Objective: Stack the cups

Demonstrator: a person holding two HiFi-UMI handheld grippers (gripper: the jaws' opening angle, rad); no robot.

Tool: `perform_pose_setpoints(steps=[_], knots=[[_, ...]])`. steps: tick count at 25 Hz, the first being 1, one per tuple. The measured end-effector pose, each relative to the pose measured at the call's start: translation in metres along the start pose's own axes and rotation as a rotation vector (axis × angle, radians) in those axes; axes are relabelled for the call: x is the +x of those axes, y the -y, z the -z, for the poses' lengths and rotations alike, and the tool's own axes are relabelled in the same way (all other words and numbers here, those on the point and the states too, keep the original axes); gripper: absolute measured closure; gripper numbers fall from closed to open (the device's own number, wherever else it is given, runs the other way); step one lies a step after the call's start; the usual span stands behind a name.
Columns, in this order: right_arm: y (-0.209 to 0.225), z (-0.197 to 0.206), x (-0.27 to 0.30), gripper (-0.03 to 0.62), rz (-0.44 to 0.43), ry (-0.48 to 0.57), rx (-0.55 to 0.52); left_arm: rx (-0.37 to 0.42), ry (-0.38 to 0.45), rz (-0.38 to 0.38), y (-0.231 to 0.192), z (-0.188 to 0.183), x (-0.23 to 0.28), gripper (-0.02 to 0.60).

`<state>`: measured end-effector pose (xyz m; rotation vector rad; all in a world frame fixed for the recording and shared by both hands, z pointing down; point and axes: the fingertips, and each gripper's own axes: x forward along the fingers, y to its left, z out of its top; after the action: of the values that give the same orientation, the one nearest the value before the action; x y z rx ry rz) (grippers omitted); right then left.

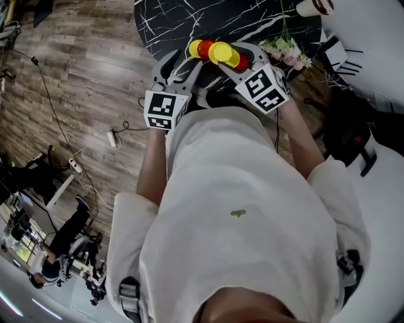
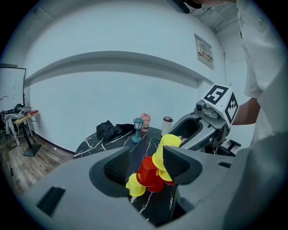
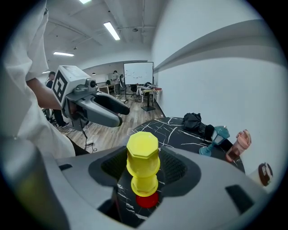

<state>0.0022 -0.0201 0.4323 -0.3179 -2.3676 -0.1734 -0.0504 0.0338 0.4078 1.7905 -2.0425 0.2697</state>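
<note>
Several red and yellow cups sit at the near edge of the black marble table (image 1: 170, 19). An upside-down yellow cup (image 3: 143, 155) tops a short stack of another yellow cup (image 3: 144, 184) and a red cup (image 3: 146, 199). My right gripper (image 3: 144, 168) is open around that top cup, its pads close beside the cup's sides. In the head view this stack (image 1: 222, 53) lies between the right gripper's fingers. My left gripper (image 2: 144, 166) is open and holds nothing; a loose yellow cup (image 2: 135, 185) and a red cup (image 2: 147, 171) lie just beyond its jaws.
At the table's far side stand a teal lantern (image 2: 137, 130), a pink bottle (image 2: 145, 121), a tumbler (image 2: 167, 126) and a black cloth (image 2: 108, 129). Flowers (image 1: 287, 50) lie at the table's right. A power strip with cables (image 1: 112, 137) lies on the wooden floor.
</note>
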Motion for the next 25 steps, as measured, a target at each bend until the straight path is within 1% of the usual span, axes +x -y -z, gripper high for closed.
perform_pose_setpoints(steps=[6, 11, 17, 25], knots=[[0.0, -0.004, -0.004, 0.315, 0.003, 0.018, 0.01, 0.007, 0.002, 0.011, -0.001, -0.002, 0.001, 0.348], [0.004, -0.011, -0.013, 0.315, 0.027, 0.055, 0.057, 0.009, 0.01, 0.041, 0.003, -0.005, 0.003, 0.35], [0.006, -0.021, -0.026, 0.316, 0.107, 0.086, 0.136, 0.044, 0.003, 0.142, 0.007, -0.008, 0.007, 0.348], [0.002, -0.025, -0.048, 0.341, 0.299, 0.135, 0.305, 0.118, -0.005, 0.283, 0.002, -0.011, -0.002, 0.348]])
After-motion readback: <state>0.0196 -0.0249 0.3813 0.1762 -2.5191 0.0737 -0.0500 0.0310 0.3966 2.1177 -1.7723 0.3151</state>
